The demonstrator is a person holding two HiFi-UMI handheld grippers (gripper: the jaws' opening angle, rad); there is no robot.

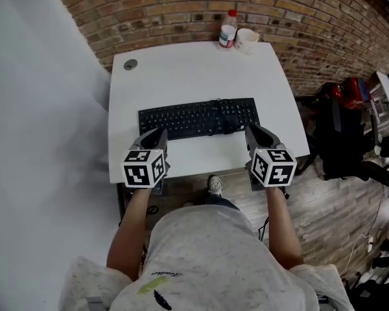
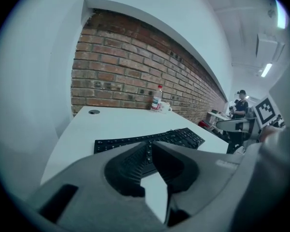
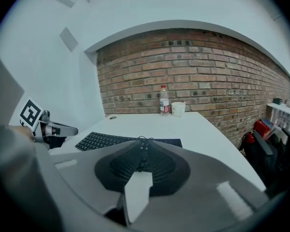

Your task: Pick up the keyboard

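Left hand-held gripper (image 1: 157, 133) and right hand-held gripper (image 1: 253, 129): jaws barely parted, opening, nothing between them. Keyboard (image 1: 199, 117) flat on worktop (image 1: 194, 70), just ahead of both tips.

A red brick wall (image 1: 181, 5) stands behind the white tabletop (image 1: 194, 70). A plain white wall (image 1: 32, 109) is on the left. The floor (image 1: 324, 206) is brown wood. A long light (image 2: 266, 70) shines on the ceiling.

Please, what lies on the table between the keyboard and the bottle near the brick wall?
Nothing lies there. In the head view, the white table is bare between the keyboard and the bottle.
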